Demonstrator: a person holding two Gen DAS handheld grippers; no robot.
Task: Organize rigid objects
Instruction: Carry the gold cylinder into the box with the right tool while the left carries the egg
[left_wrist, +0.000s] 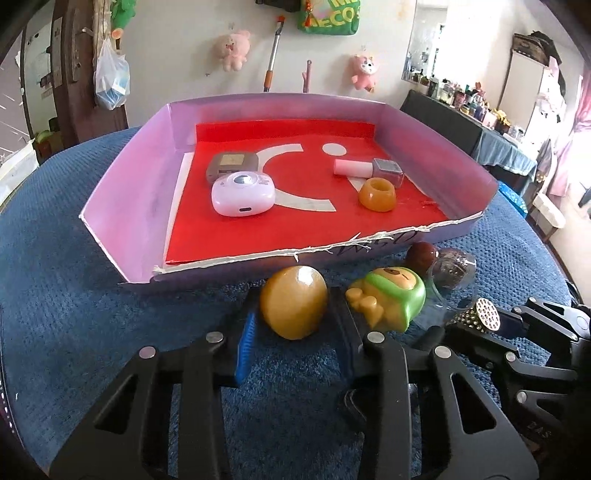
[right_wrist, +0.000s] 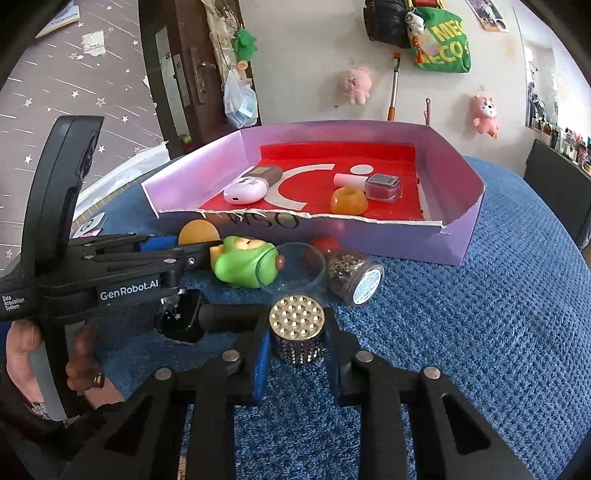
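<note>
On the blue-clothed bench, just short of the purple box's torn near edge, the left tongs are pinching a yellow egg-shaped stone between their pads, its long axis tilted from about 11 to 5 o'clock. The right tongs are pinching a studded cylinder that stands nearly upright, its dotted end face turned up and toward the camera.

Only the right wrist view shows a hand around the left tool's grip, at 8 o'clock, and there the stone is mostly hidden behind the tool's fingers. It also shows a glass jar lying on its side, lid end pointing toward 5 o'clock, and a clear cup between the jar and a green toy figure. The left wrist view shows the toy just beside the stone at 3 o'clock, and the box floor more fully: a white camera-shaped gadget against a grey case at 10 o'clock, a pink-capped bottle lying crosswise at 1 o'clock, an orange ring dish just in front of it.

The red floor lies open along the near edge and in the far strip. The bench is bare to the right of the jar and to the left of the stone.
</note>
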